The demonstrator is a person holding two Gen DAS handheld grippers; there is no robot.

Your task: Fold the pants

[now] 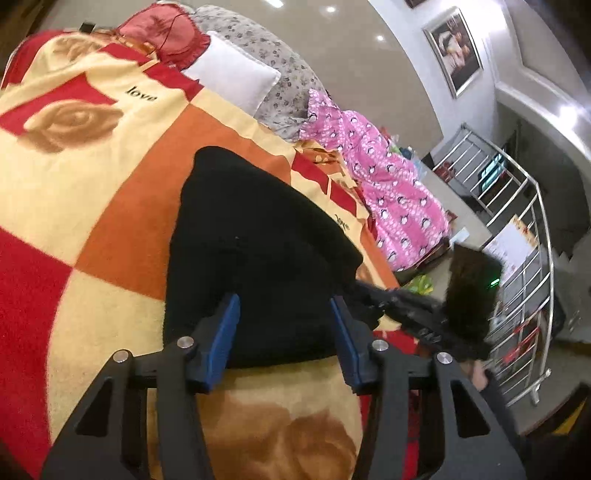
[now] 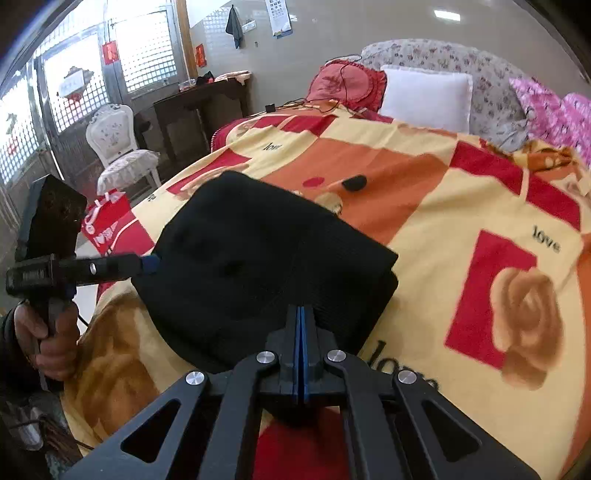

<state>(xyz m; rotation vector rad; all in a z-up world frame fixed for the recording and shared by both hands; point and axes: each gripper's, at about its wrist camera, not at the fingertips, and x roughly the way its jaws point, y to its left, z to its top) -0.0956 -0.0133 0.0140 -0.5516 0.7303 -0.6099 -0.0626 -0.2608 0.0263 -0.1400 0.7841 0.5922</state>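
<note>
Left wrist view: the left gripper (image 1: 284, 325) is sitting at 6 o'clock, its blue pads (image 1: 221, 339) standing well apart and pressing on nothing. The folded black pants (image 1: 255, 251) are lying on the blanket (image 1: 92, 155) at the picture's centre, their near edge showing between the open pads. A white pillow (image 1: 236, 74) is resting at 12 o'clock, a red cushion (image 1: 166, 33) just beside it. A pink garment (image 1: 384, 177) is trailing toward 2 o'clock. The right gripper (image 1: 376, 295) is showing at 3 o'clock, touching the pants' edge.

Right wrist view: the right gripper (image 2: 302, 314) is sitting at 6 o'clock, jaws closed pad to pad at the pants' (image 2: 258, 258) near edge; whether cloth is pinched cannot be told. The left gripper (image 2: 149, 264) is reaching in from 9 o'clock, a hand (image 2: 48, 339) holding its grip, its tip at the pants' left edge. A small black object (image 2: 354, 182) is lying on the blanket (image 2: 461, 229) toward 1 o'clock. A white chair (image 2: 118, 147) is standing at 10 o'clock.
</note>
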